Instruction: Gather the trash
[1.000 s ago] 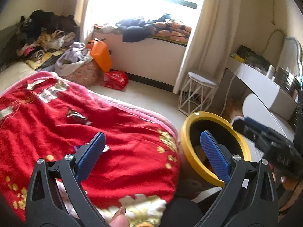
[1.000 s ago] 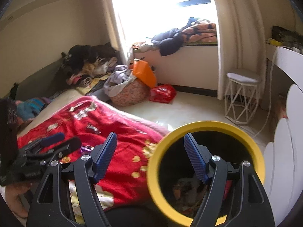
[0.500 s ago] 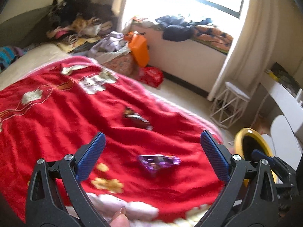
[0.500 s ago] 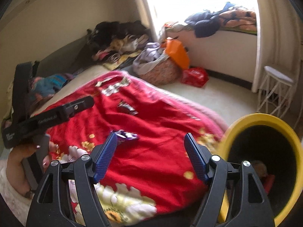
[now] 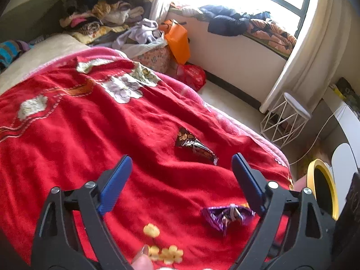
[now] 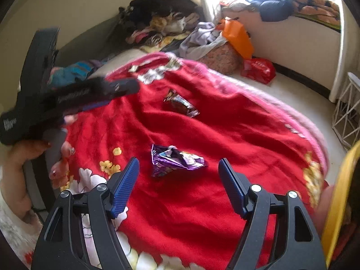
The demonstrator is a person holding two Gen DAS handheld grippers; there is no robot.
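My left tongs (image 5: 180, 175) hang over the red blanket (image 5: 90, 135) on the bed, their blue pads apart and closing in, with nothing clamped between them. The brown wrapper (image 5: 194, 146) lies on the blanket just beyond the tips, between the two pads as I look along them, and neither pad touches it. The purple wrapper (image 5: 227, 216) lies nearer to me, just inside the right-hand pad, crumpled and flat on the blanket.

My right tongs (image 6: 178, 181) are also apart and hold nothing. From the right wrist, the purple wrapper (image 6: 175, 159) sits on the blanket (image 6: 236, 139) just ahead of the tips, in the gap between the pads, untouched. The brown wrapper (image 6: 180, 103) lies farther up the bed, well apart from the purple one, toward the middle of the blanket. My left tongs (image 6: 90, 99) show at the left of this view, blurred, with my hand (image 6: 33, 157) on the handle near the bed's left edge.

The yellow-rimmed bin (image 5: 324, 193) stands on the floor past the bed's right edge; its rim (image 6: 342, 202) also shows at the right of the right-wrist view. A white wire stool (image 5: 285, 121) stands by the curtain, and an orange bag (image 5: 177, 40) and a red bag (image 5: 193, 76) lie on the floor beyond the far corner of the bed. Clothes (image 5: 101, 11) are heaped along the far side.
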